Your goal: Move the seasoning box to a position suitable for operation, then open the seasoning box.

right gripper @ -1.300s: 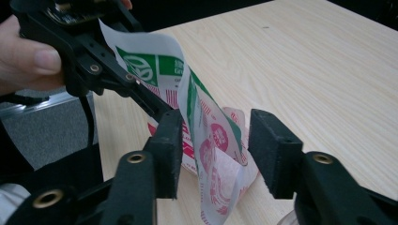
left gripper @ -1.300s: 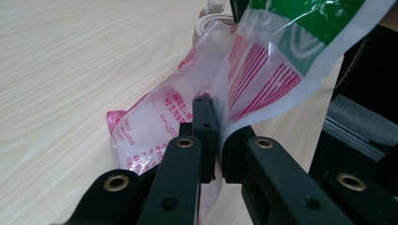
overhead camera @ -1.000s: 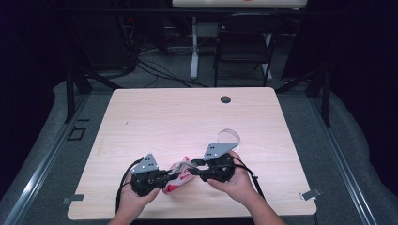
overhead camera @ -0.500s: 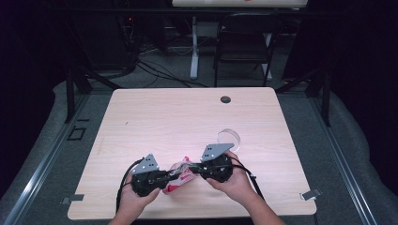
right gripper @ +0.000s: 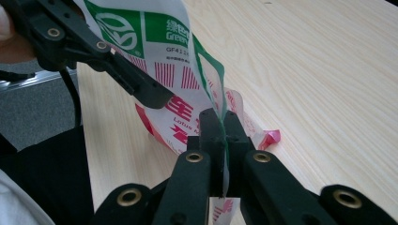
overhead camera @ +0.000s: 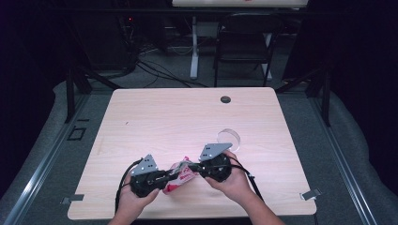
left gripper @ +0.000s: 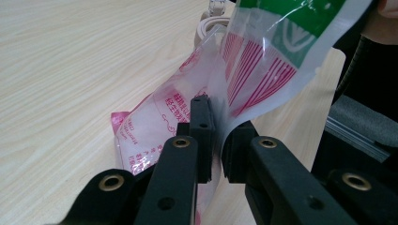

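A thin plastic bag (overhead camera: 182, 174), printed in red and green on white, hangs between my two grippers near the table's front edge. My left gripper (overhead camera: 170, 177) is shut on one edge of the film, seen close up in the left gripper view (left gripper: 216, 117) with the bag (left gripper: 263, 61) rising above it. My right gripper (overhead camera: 193, 168) pinches the opposite edge; its jaws (right gripper: 219, 119) meet on the green-trimmed bag (right gripper: 164, 51). The left gripper (right gripper: 157, 96) also reaches in from the upper left of the right gripper view. A hand holds each gripper.
A clear ring (overhead camera: 228, 138) lies on the wooden table (overhead camera: 187, 117) just beyond the right gripper, also seen as a clear ring (left gripper: 213, 21). A black grommet (overhead camera: 225, 99) sits near the far edge. A chair (overhead camera: 244, 37) stands behind the table.
The right gripper has edged slightly to the left, toward the left gripper. Both stay shut on the bag.
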Demonstrator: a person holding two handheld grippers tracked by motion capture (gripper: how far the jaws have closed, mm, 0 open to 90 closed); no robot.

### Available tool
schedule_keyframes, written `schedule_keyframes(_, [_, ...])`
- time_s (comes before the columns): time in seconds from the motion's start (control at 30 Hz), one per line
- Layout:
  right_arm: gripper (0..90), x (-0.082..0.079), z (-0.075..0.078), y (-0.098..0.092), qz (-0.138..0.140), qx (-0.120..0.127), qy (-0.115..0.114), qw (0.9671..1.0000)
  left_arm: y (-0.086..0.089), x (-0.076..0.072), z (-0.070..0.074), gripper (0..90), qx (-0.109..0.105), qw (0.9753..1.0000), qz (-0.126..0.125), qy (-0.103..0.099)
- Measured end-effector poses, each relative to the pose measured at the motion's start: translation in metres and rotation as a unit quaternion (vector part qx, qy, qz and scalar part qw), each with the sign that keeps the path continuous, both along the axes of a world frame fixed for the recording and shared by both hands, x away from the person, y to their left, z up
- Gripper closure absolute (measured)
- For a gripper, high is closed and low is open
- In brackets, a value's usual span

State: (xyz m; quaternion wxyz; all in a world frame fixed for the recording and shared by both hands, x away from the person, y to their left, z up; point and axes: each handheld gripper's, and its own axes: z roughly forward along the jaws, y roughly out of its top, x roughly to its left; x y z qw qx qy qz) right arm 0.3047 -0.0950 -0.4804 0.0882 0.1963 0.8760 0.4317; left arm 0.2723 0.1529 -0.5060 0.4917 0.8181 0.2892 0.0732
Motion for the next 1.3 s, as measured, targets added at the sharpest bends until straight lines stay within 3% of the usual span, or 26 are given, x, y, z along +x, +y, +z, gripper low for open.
schedule_keyframes(0.2, [90.0,-0.001,0.004,0.003,-0.001,0.002,-0.007,1.0,0.003,-0.004,0.001,77.5,-0.008,0.9999,0.003,-0.011])
schedule_keyframes(0.47, [90.0,-0.001,0.008,0.004,-0.003,-0.001,-0.015,0.9999,0.003,-0.007,-0.004,56.2,0.002,0.9996,0.014,-0.024])
schedule_keyframes(0.63, [90.0,0.001,0.009,0.004,-0.003,0.005,-0.017,0.9998,0.002,-0.01,-0.015,47.9,0.022,0.9987,0.019,-0.042])
schedule_keyframes(0.77, [90.0,-0.001,0.008,0.005,-0.002,0.008,-0.018,0.9998,-0.002,-0.011,-0.027,45.7,0.043,0.9982,0.01,-0.042])
schedule_keyframes(0.87, [90.0,-0.001,0.008,0.005,-0.003,0.01,-0.019,0.9998,-0.006,-0.011,-0.032,44.3,0.06,0.9963,0.016,-0.059])
schedule_keyframes(0.97, [90.0,-0.001,0.008,0.005,-0.003,0.012,-0.02,0.9997,-0.007,-0.01,-0.036,42.2,0.068,0.9953,0.027,-0.064])
schedule_keyframes(1.13, [90.0,-0.001,0.008,0.005,-0.003,0.012,-0.02,0.9997,-0.005,-0.007,-0.043,41.1,0.061,0.9959,0.044,-0.05])
schedule_keyframes(1.3, [90.0,-0.001,0.008,0.005,-0.003,0.014,-0.018,0.9997,-0.007,-0.005,-0.05,32.1,0.058,0.9961,0.061,-0.026])
